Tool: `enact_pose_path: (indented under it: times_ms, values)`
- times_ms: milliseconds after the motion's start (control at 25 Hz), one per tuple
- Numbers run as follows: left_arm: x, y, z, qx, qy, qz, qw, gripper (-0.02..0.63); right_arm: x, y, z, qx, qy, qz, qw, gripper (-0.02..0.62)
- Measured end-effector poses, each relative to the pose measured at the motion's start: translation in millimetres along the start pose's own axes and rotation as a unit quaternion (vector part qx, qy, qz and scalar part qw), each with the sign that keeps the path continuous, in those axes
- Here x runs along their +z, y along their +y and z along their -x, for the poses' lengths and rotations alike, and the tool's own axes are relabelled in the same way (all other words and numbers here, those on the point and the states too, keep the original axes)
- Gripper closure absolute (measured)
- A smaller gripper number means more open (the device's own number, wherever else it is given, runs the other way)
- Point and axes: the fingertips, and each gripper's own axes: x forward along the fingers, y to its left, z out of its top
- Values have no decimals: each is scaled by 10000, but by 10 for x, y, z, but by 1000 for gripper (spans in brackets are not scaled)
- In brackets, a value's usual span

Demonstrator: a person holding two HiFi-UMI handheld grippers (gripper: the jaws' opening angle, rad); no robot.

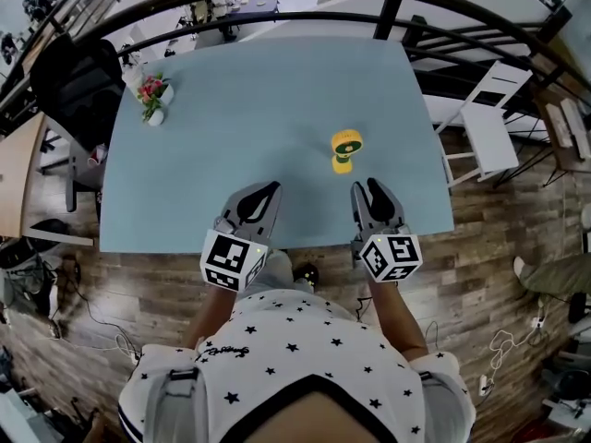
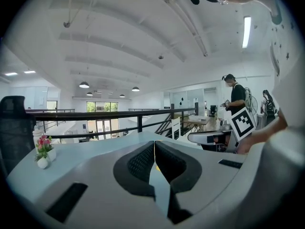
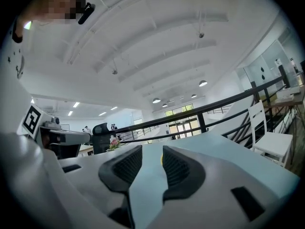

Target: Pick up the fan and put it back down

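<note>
- The left gripper (image 1: 268, 190) hovers over the near edge of the smooth, pale blue surface (image 1: 231, 118). Its ribbed black fingers (image 2: 140, 163) are pressed together, empty.
- The right gripper (image 1: 366, 188) has its fingers (image 3: 121, 168) apart with nothing between them.
- The fan (image 1: 345, 148) is small, round-headed yellow plastic. It stands untouched at the right gripper's 11 o'clock, so by my judgement lifting and replacing both remain.
- A flower pot (image 1: 152, 95) sits at the far 10 o'clock corner.

Head view steeply down on table (image 1: 185, 173), gripper views low behind left tool (image 2: 154, 144), right tool (image 3: 151, 152), seemingly sharing flowers (image 2: 44, 147).
</note>
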Motion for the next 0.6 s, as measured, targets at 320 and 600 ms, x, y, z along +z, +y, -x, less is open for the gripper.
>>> enact_pose_path:
  times_ms: [320, 600]
  values:
    - [-16, 198, -165, 149, 68, 29, 9999, 577, -224, -207, -279, -130, 292, 64, 9995, 466]
    - [-9, 415, -319, 224, 75, 92, 9997, 577, -557, -353, -604, -222, 768, 245, 9965, 435]
